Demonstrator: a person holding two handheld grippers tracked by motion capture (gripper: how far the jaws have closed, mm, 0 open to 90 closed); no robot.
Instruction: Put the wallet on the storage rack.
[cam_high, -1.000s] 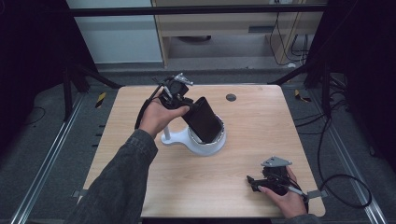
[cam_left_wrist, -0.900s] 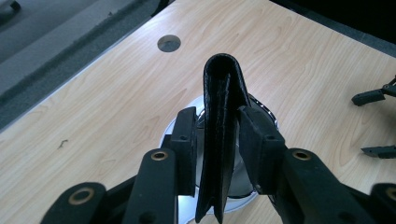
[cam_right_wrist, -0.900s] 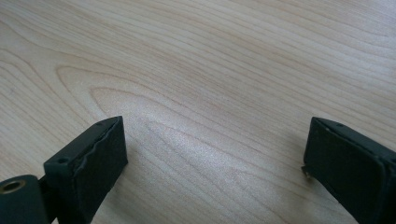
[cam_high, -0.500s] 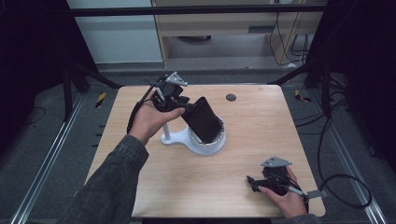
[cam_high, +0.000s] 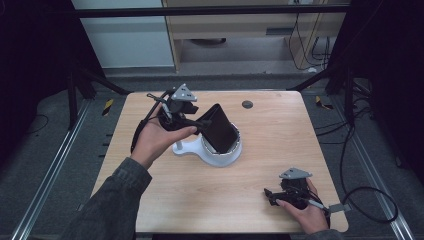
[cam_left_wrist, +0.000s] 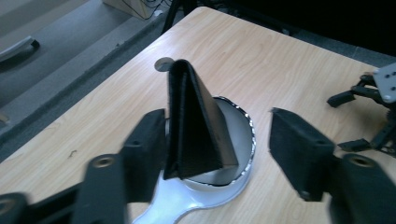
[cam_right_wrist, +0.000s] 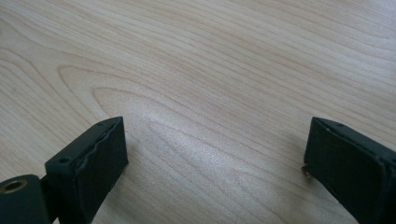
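Left gripper (cam_left_wrist: 219, 154) back from black wallet (cam_left_wrist: 196, 126), jaws newly spread, seemingly clear; right gripper (cam_right_wrist: 215, 154) wide.

On the desk (cam_high: 150, 200), a folded wallet (cam_high: 220, 129) stands tilted in a round dish (cam_high: 220, 156) near the centre. The left gripper (cam_high: 197, 122) sits at its 9 o'clock, the right gripper (cam_high: 270, 196) well apart at 5 o'clock, a small disc (cam_high: 247, 104) at 1 o'clock.

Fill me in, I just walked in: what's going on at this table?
A person works with two handheld grippers. The left gripper has just been opening its jaws around a black folded wallet that stands propped in a white dish; one pad looks close against it, the other apart. The right gripper rests open on the wooden table.
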